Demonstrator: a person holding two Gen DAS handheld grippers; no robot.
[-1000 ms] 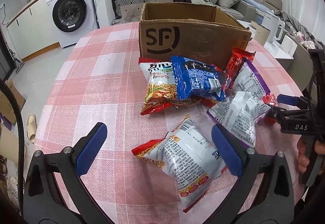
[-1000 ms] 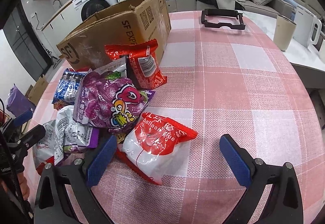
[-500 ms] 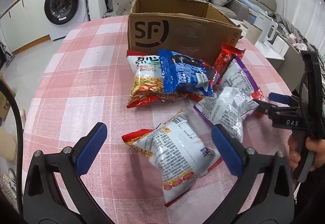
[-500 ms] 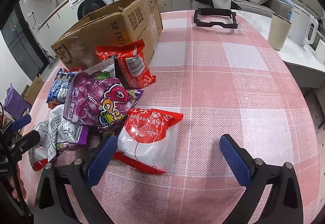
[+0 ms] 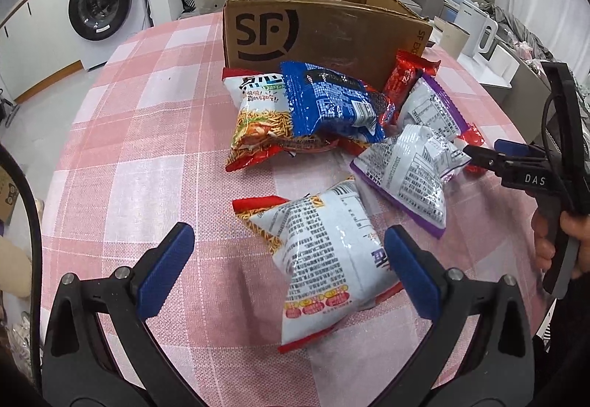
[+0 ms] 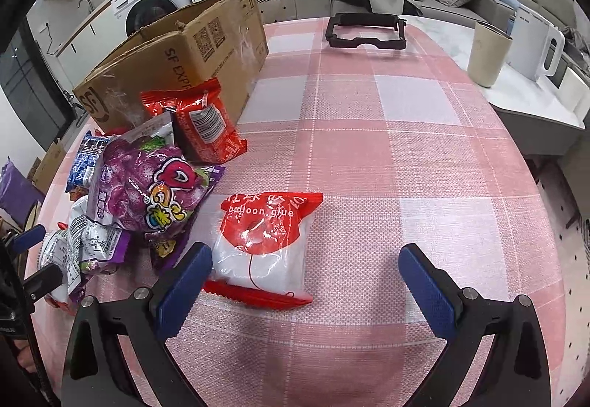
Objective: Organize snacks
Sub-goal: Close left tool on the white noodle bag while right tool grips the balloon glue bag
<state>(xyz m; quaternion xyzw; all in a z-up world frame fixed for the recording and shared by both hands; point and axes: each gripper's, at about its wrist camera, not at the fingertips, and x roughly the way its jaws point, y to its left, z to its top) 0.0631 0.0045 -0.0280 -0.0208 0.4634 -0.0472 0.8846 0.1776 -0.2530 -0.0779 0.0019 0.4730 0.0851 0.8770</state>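
In the left wrist view, the left tool (image 5: 287, 263) is hanging spread wide over a white noodle packet (image 5: 324, 259) lying apart from the pile beside the cardboard box (image 5: 317, 34); the pink tabletop (image 5: 140, 134) leftward is lying free.

In the right wrist view, the right tool (image 6: 306, 287) is standing spread, its left finger beside the red-white packet (image 6: 265, 244); free cloth is reaching to the right edge.

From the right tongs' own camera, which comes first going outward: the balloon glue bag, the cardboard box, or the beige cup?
Right tongs, nearest first:
1. Balloon glue bag, just ahead, toward the left finger.
2. Cardboard box, farther back on the left.
3. Beige cup, far right; about level with the box's far end, so a close call.
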